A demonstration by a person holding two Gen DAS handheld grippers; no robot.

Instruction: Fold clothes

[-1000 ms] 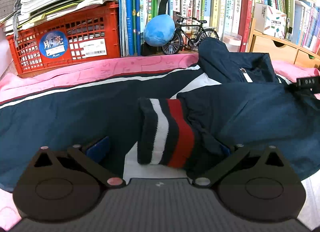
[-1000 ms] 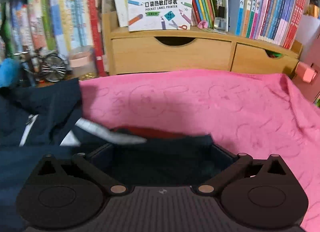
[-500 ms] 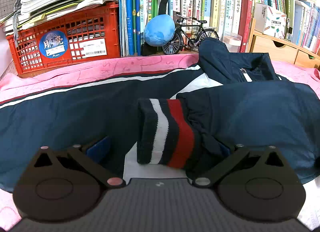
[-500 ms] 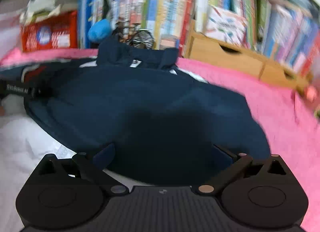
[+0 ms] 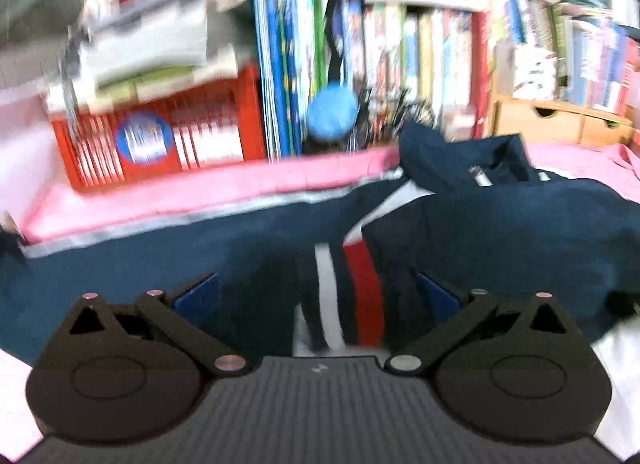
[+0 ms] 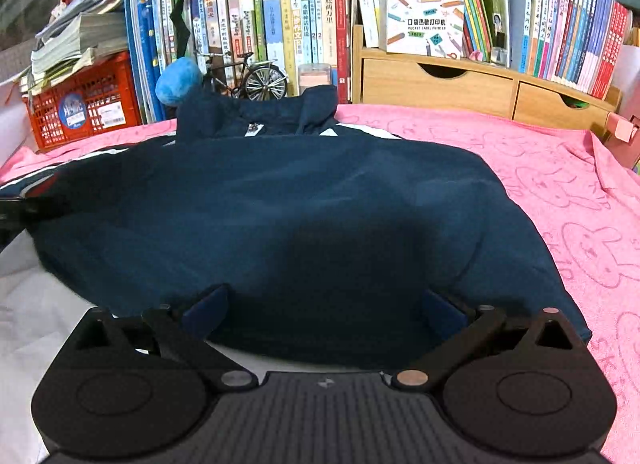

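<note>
Clearly the navy jacket [image 6: 280, 203] is soft, light and floppy; best pinched at its striped cuff [image 5: 344, 288] or hem, both jaws standing wide, holding nothing

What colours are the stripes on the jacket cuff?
Navy, white and red stripes on the cuff, best seen in the left wrist view.

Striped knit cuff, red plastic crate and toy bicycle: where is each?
Striped knit cuff [image 5: 344, 284]: left wrist view, on its white and red bands.
Red plastic crate [image 6: 86, 107]: right wrist view, front wall.
Toy bicycle [image 6: 265, 81]: right wrist view, spoked wheel.
</note>
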